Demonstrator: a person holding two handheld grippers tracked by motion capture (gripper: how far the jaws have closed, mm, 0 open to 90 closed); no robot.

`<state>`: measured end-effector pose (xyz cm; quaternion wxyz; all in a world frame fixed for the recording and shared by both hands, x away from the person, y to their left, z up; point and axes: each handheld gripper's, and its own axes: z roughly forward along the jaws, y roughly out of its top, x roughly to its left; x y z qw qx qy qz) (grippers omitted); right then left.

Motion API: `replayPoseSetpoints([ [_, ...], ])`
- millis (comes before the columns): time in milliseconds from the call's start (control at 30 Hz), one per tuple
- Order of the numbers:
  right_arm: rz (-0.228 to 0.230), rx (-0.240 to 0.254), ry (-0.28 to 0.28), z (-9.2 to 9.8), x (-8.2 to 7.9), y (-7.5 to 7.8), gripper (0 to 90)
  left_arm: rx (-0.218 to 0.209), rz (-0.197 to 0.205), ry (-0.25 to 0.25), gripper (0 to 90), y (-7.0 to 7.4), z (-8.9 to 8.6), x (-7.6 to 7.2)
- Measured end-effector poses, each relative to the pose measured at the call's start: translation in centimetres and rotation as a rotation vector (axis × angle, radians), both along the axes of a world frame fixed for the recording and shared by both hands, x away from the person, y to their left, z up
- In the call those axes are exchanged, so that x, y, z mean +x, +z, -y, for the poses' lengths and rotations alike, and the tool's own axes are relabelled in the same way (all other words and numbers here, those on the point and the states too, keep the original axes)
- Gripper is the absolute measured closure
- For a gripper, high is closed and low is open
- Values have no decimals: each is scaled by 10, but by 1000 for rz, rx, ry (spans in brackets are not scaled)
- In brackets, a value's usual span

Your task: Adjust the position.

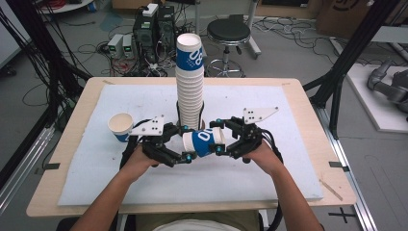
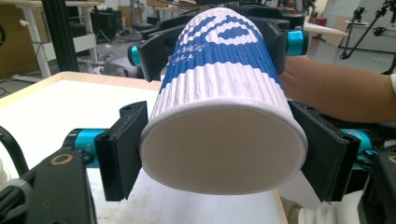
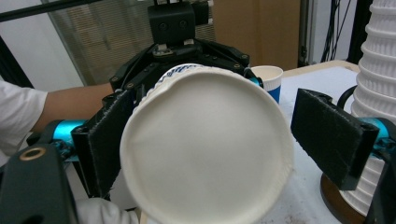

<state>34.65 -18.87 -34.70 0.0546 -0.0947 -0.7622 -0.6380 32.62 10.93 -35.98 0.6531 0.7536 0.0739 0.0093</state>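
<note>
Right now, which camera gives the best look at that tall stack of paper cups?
The high view: the stack of cups stands whole there, upright at the middle of the white mat, behind the sideways cup. The right gripper view catches just its ribbed side at the right edge. The left gripper view looks elsewhere.

A light wooden table [image 1: 308,144] topped with a white foam sheet [image 1: 269,173] stands in a cluttered workshop with a grey floor [image 1: 288,62]. Beyond its far edge, a black round stool [image 1: 228,32] on a chrome base sits beside dark computer towers [image 1: 153,29] and small grey power units [image 1: 121,44], amid loose black cables [image 1: 91,48] trailing across the floor. Black metal frame struts [image 1: 358,43] rise at the left and right of the table. To the far right, cardboard boxes [image 1: 344,17] stand against the wall, and a white platform [image 1: 380,101] holds grey machine parts [image 1: 389,84]. Lighting is even and indoor.
</note>
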Motion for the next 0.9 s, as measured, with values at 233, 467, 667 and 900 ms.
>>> replayPoseSetpoints([
  [233, 62, -128, -15, 10, -4, 12, 152, 52, 2, 14, 240, 5, -6, 1],
  [467, 98, -259, 13, 11, -5, 33, 152, 124, -6, 7, 240, 6, 0, 0],
  [667, 139, -395, 78, -3, -5, 41, 152, 178, -9, -3, 239, 7, 4, -2],
  [900, 154, -487, 129, -19, -5, 35, 152, 219, -16, -13, 238, 6, 8, -2],
])
